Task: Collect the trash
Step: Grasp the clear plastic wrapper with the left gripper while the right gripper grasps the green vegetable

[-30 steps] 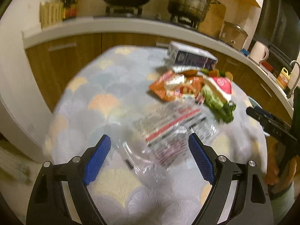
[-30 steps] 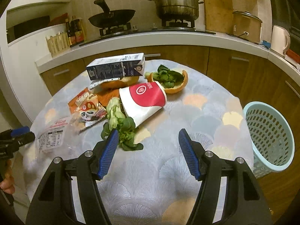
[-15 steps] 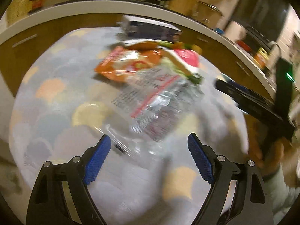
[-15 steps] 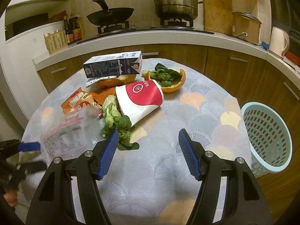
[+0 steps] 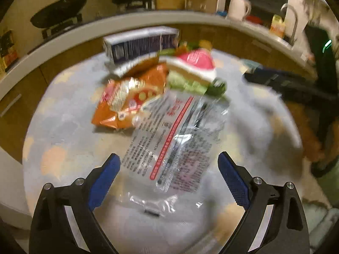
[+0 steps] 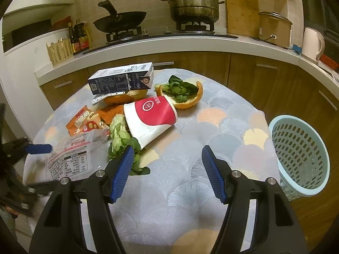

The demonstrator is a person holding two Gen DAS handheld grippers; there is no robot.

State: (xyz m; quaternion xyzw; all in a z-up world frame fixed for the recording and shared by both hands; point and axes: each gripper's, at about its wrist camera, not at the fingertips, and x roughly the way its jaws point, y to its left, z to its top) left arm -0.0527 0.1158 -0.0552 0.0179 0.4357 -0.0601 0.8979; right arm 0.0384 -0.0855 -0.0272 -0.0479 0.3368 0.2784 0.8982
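A clear plastic wrapper with red and black print lies on the round table between the open jaws of my left gripper; it also shows in the right wrist view. Behind it lie an orange snack bag, a red-and-white paper cup on its side, green leaves, a dark milk carton and an orange peel holding greens. My right gripper is open and empty over bare tablecloth. The left gripper's blue pad shows at the table's left edge.
A pale blue perforated basket stands on the floor off the table's right edge. A kitchen counter with a wok, a steamer pot, a cooker and a kettle curves behind the table. The left wrist view is motion-blurred.
My left gripper has swung round and moved in on the clear wrapper, which now lies between its jaws. The right gripper has hardly moved.
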